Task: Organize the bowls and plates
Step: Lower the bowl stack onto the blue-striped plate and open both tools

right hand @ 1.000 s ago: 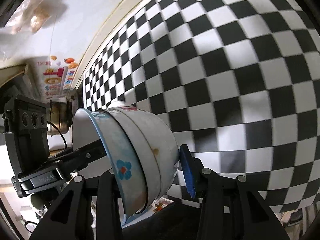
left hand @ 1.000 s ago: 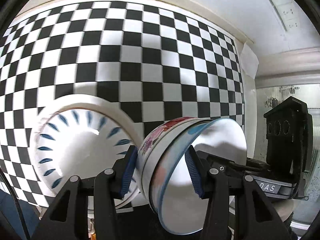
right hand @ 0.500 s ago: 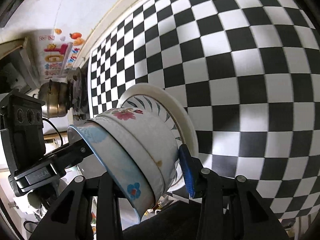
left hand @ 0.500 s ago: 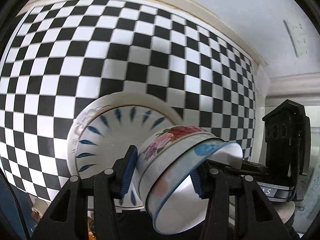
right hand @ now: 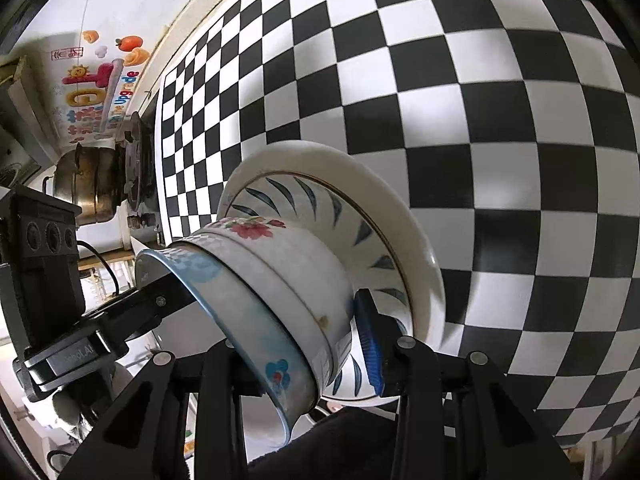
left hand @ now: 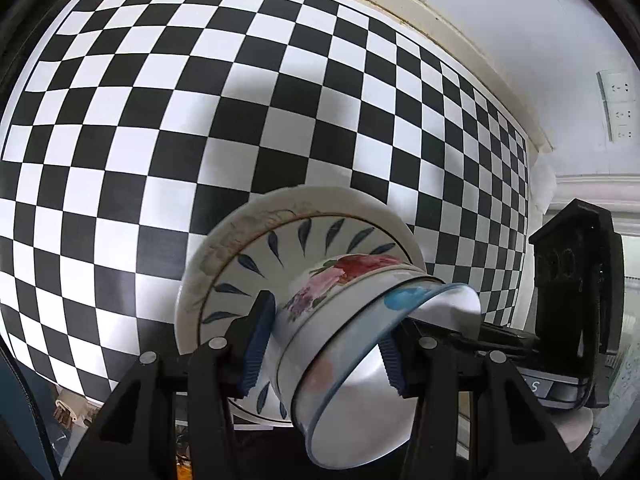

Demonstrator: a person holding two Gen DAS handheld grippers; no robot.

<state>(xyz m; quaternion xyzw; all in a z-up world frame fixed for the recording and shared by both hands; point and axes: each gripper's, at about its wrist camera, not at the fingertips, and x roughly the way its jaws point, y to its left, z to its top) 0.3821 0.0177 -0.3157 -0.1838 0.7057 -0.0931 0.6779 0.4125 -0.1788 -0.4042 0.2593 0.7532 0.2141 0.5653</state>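
Nested bowls (left hand: pixel 352 320) now lowered onto leaf-patterned plate (left hand: pixel 280 248), clamped between left tongs (left hand: pixel 324 344) and right tongs (right hand: pixel 304 344), checkered desk (left hand: pixel 200 120) beneath, wall socket (left hand: pixel 616 104) beyond.

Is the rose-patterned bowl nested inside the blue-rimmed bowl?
No: in the right wrist view the blue-rimmed bowl sits inside the rose-patterned bowl, whose base faces the leaf-patterned plate.

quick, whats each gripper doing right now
Left gripper: closed on the nested bowls.
Right gripper: closed on the same nested bowls.
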